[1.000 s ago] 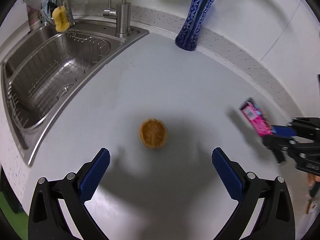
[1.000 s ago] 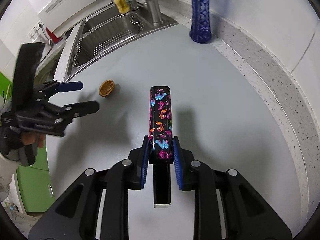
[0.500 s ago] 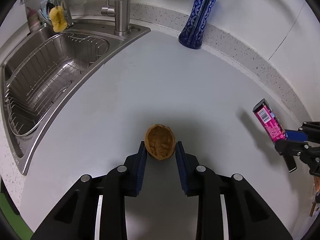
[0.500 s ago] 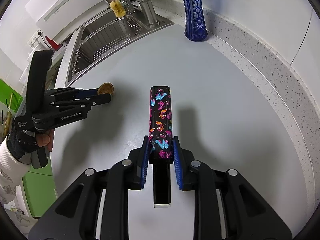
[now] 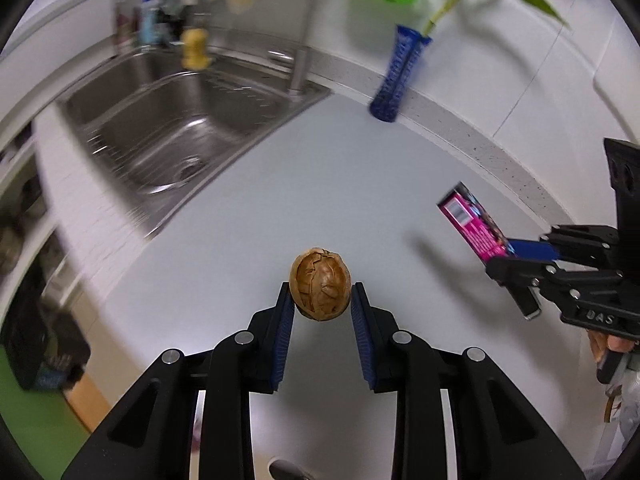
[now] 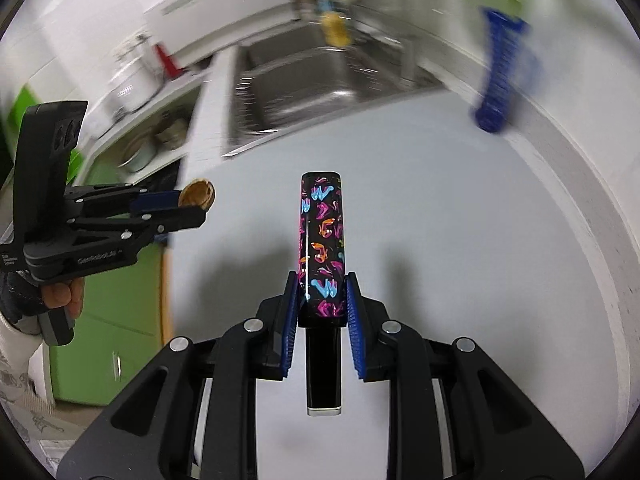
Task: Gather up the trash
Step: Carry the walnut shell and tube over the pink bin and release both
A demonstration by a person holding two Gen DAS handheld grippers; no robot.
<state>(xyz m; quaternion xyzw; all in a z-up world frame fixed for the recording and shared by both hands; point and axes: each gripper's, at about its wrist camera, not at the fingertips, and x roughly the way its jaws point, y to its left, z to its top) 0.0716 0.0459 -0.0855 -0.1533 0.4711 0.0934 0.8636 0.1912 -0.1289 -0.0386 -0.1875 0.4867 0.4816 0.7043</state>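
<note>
Surface: a pale grey countertop (image 5: 256, 216) is running under both tools, bare across its middle, bounded at the back by a speckled raised ledge (image 5: 472, 136) and a white wall, and on the left by a front edge that is dropping off to green cabinet fronts (image 6: 116, 300).

Item 1, nearest: the left gripper (image 5: 322, 304) is pinching a brown walnut shell (image 5: 321, 289) between its blue pads (image 5: 285, 316), the cracked rounded side facing the camera. The shell is being held in the air above the counter; the right wrist view is showing it out past the counter's left edge.

Item 2: the right gripper (image 6: 322, 294) is clamping a long black wrapper box (image 6: 322, 240) printed with pink, blue and orange marks. The box is sticking forward beyond the fingertips and back between the arms, clear of the counter. In the left wrist view its pink face (image 5: 472, 224) is showing at the right, well apart from the shell.

Item 3, mid distance: open counter is lying between the two tools and the back ledge.

Item 4, farther left: a stainless steel sink (image 5: 168, 136) is sitting in the counter, with a tap (image 5: 300, 60) at its rear corner and a yellow sponge (image 5: 195, 50) behind it, all blurred.

Item 5, farthest: a blue patterned vase (image 5: 394, 78) holding a green stem is standing at the back ledge, to the right of the tap.
</note>
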